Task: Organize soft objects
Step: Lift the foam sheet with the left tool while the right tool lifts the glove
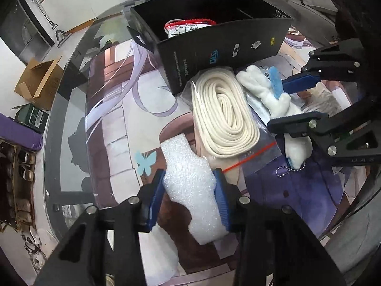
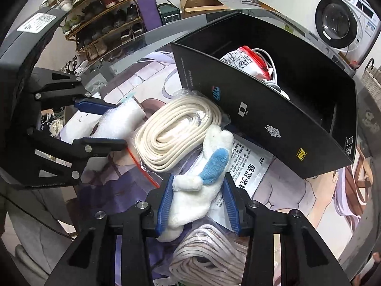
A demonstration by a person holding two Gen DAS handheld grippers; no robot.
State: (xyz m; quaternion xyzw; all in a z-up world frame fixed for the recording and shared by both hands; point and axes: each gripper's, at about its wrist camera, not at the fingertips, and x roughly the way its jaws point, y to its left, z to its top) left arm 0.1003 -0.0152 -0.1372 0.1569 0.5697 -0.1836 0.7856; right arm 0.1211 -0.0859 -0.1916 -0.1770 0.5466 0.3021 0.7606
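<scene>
A white foam piece (image 1: 190,190) lies on the printed table mat (image 1: 114,128), and the blue pads of my left gripper (image 1: 190,191) press on both its sides. In the right wrist view the left gripper (image 2: 112,124) holds the same foam (image 2: 119,119). My right gripper (image 2: 198,202) is shut on a white plush rabbit with a blue ear (image 2: 204,166), seen too in the left wrist view as the plush (image 1: 259,83) between the right gripper (image 1: 278,104). A coil of cream rope in a clear zip bag (image 1: 223,119) (image 2: 178,133) lies between both items.
A black open box (image 1: 226,47) (image 2: 273,124) stands behind the rope and holds a red-and-white packet (image 2: 245,59) and a white cable. A printed white sachet (image 2: 247,164) lies under the plush. A striped bagged fabric (image 2: 209,257) lies below. Shoe rack (image 2: 100,16) and washing machine (image 2: 340,21) stand beyond the table.
</scene>
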